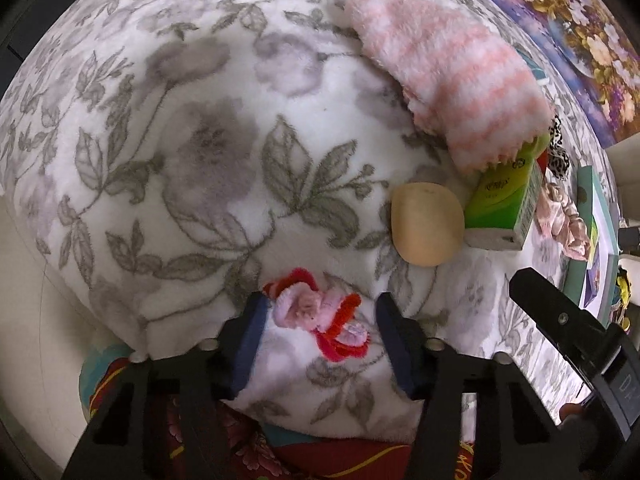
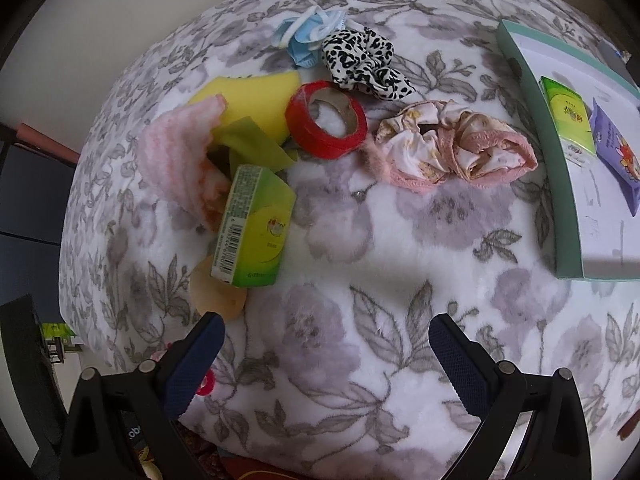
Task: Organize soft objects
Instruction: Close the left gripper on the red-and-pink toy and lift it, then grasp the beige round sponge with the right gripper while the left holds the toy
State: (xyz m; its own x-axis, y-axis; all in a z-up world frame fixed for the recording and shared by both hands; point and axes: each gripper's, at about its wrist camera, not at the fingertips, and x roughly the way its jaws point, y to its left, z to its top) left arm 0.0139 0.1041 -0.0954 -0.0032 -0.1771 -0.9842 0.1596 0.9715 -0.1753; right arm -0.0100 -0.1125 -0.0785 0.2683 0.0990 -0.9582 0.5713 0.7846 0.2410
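Pipe-cleaner flower (image 1: pixel 320 320) between left claw (image 1: pixel 322 336) pads, ungripped

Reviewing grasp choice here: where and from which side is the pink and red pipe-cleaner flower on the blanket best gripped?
Grip the fluffy pink centre of the pipe-cleaner flower, coming straight down from above. It lies flat on the soft blanket, so no side approach gets under it. The left gripper already straddles it, one finger touching its pink edge, the other apart from it. The red loops are probably too thin to hold firmly.
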